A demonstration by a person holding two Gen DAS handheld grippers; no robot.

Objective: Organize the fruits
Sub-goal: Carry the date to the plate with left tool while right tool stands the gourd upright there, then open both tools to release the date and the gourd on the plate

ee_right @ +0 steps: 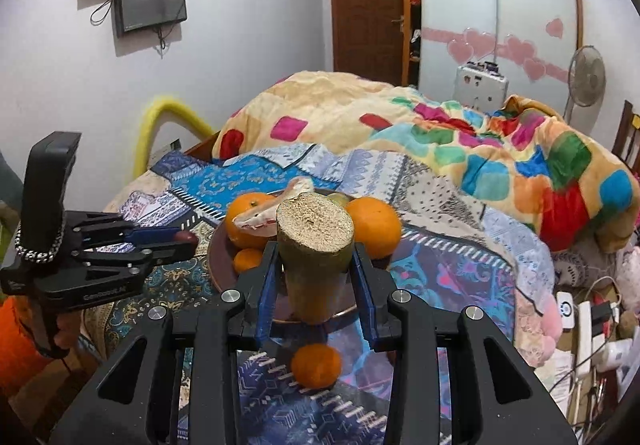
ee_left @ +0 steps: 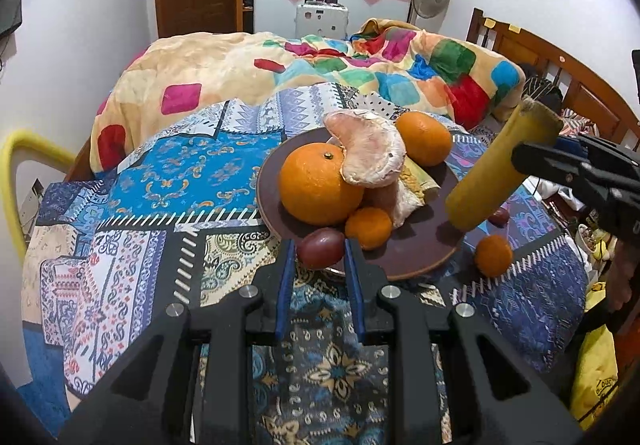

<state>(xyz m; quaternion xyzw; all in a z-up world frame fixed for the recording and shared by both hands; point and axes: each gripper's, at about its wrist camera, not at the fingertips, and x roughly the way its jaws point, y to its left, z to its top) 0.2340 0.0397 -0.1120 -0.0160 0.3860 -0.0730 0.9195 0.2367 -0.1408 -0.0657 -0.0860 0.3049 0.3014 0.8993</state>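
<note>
Left tool (ee_left: pixel 320 245) clamped on a dark red plum-like fruit (ee_left: pixel 320 248), blue pads touching both sides, fruit held at the near rim of the brown plate (ee_left: pixel 416 241). From the right wrist view the left tool (ee_right: pixel 182 239) comes in from the left with the red fruit (ee_right: pixel 187 236) at its tips, just beside the plate rim (ee_right: pixel 216 265).

Right tool (ee_right: pixel 314 269) clamped on a yellow-green corn-cob-like cylinder (ee_right: pixel 314 245), cut end facing the camera, cob tilted, above the plate's near-right edge. In the left wrist view the cob (ee_left: pixel 500 169) slants from upper right down to lower left, the right tool (ee_left: pixel 536 161) gripping near its upper end; lower end over the plate's right rim, contact with the plate cannot be told.

On the plate: large orange (ee_left: pixel 316 185), second orange (ee_left: pixel 424 137) behind it, small mandarin (ee_left: pixel 368 227) at front, pale pink mushroom-shaped piece (ee_left: pixel 368 153) leaning over the large orange.

Loose mandarin (ee_left: pixel 494 255) on the patterned bedspread (ee_left: pixel 160 205) just right of the plate, same one below the right tool (ee_right: pixel 316 365). Another dark red fruit (ee_left: pixel 499 216) partly hidden behind the cob. Colourful blanket (ee_left: pixel 320 69) bunched behind the plate
</note>
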